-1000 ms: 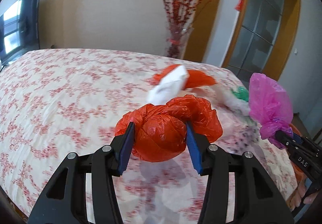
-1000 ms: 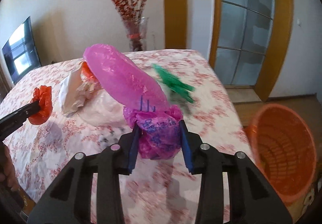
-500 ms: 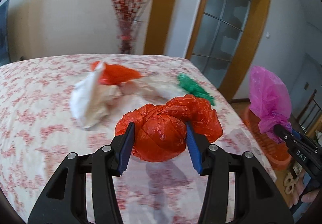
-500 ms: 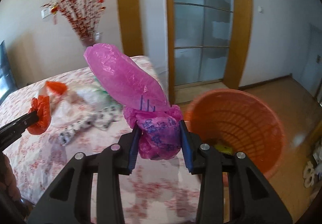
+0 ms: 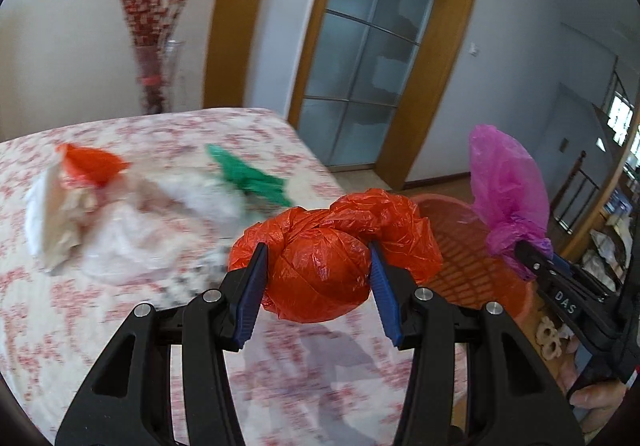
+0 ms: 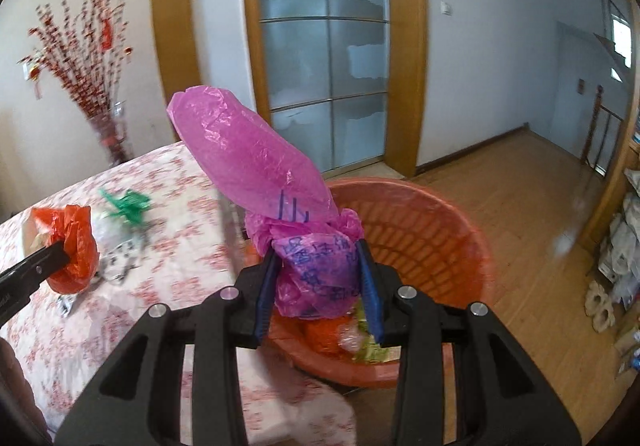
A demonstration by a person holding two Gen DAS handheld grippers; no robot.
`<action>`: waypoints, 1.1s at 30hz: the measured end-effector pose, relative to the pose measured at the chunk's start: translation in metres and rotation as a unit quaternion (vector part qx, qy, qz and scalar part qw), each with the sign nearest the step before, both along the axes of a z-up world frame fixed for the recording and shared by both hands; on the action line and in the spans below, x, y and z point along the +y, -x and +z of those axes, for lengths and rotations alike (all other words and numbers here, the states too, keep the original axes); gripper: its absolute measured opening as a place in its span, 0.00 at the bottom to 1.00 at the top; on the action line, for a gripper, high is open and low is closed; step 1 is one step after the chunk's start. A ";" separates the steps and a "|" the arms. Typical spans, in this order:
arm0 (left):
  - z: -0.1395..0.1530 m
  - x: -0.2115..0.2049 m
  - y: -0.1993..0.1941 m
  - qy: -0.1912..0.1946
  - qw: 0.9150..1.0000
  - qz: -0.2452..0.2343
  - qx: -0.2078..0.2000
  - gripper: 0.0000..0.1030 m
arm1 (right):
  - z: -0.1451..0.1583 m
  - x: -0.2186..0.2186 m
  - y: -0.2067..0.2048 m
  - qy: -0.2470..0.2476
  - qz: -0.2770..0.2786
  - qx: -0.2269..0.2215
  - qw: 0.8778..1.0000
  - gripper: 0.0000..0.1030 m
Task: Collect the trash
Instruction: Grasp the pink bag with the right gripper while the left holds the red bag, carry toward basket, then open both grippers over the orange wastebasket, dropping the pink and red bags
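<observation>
- Both views have swung from the table toward the orange basket [image 6: 424, 230] since a second ago; it sat at the right edge of the right wrist view then and now fills the space behind the right gripper's load. In the left wrist view the basket has newly appeared, where earlier only tablecloth and wall showed.
- Left gripper [image 5: 318, 278]: jaws part-way closed, blue pads pressed on both sides of a knotted red bag [image 5: 320, 266]. Grip unchanged across the frames.
- Right gripper [image 6: 316, 282]: jaws narrower, clamped on the bunched lower part of a pink bag [image 6: 256, 157]; its loose top stands up above the pads. Blue writing on the plastic, not legible.
- Pink bag is over the basket's near rim, above rubbish already lying inside. Red bag is over the table edge, short of the basket, to the pink bag's left.
- Judgement: each bag is pinched at its densest part so thin film cannot slip out; one bag per hand clears two items in a single trip.
- Remaining on the floral tablecloth [image 5: 80, 306]: a green bag [image 5: 248, 177], a white bag [image 5: 48, 213] with an orange-red piece on it, more pale plastic. Blurred, detail uncertain.
- Judgement: task is partway done; the right hand looks closer to a drop than the left.
- A person's fingers show below the right gripper in the left wrist view.
</observation>
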State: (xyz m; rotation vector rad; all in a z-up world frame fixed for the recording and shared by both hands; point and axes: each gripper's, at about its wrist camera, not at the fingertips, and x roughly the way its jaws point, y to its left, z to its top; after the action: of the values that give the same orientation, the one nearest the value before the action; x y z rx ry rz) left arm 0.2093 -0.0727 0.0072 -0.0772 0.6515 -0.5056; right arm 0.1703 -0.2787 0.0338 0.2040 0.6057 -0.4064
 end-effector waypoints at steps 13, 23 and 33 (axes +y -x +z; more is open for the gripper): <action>-0.005 -0.097 -0.002 0.010 0.996 -0.087 0.004 0.48 | -0.019 -0.054 0.006 -0.018 -0.059 0.004 0.998 0.36; -0.017 -0.146 -0.008 -0.003 0.992 -0.123 0.015 0.48 | -0.029 -0.089 0.009 -0.039 -0.084 -0.001 0.996 0.36; -0.028 -0.168 -0.016 -0.005 0.990 -0.138 0.038 0.50 | -0.036 -0.104 0.007 -0.058 -0.087 -0.004 0.995 0.37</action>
State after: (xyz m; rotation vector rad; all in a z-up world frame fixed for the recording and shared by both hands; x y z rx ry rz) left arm 0.2255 -0.2409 -0.0209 0.0042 0.7434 -0.7694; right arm 0.1635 -0.3827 -0.0021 0.3717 0.6055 -0.5375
